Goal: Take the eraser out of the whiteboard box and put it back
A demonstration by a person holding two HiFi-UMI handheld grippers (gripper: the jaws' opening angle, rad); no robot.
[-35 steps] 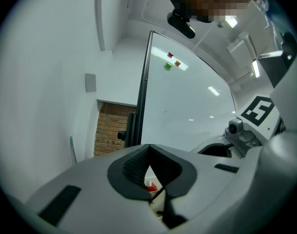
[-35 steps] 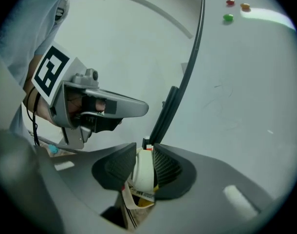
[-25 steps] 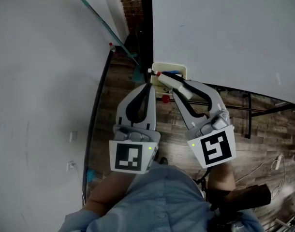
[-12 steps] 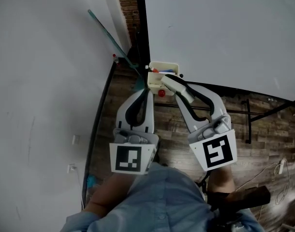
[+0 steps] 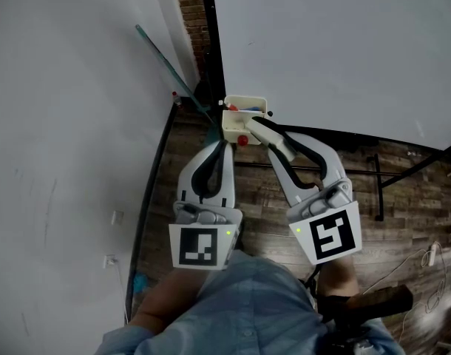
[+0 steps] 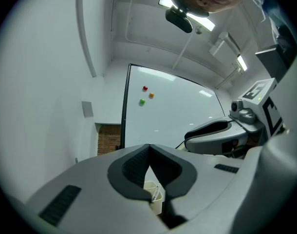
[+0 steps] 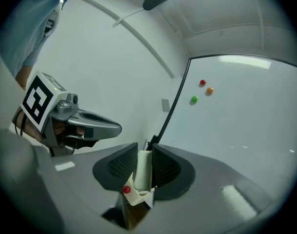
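While my right gripper (image 7: 144,152) points at the whiteboard (image 5: 336,50), its two pads are clenched on the white eraser (image 7: 142,170), one ribbed pad on each long side. The eraser stands upright between them in the right gripper view. Its lower end sits right at the cream whiteboard box (image 5: 231,126), just over the near rim. I cannot tell whether eraser and box touch. So the eraser is in my grip, not lying inside the box.

The box hangs at the whiteboard's lower left corner, beside the board's dark frame. A red magnet (image 5: 242,140) sticks to the near wall of the box, just left of the eraser. Something blue and something red show inside the box, too small to name.

My left gripper (image 5: 226,133) is just left of the right one, at the box's left near corner. Its jaws are clenched together with nothing between them; the tips meet, and the box shows through the gap under them.

Farther up the whiteboard sit a red dot (image 7: 202,82), an orange dot (image 7: 210,90) and a green dot (image 7: 194,99), close together. A teal rod (image 5: 166,61) leans along the white wall on the left, above the wooden floor (image 5: 262,198).
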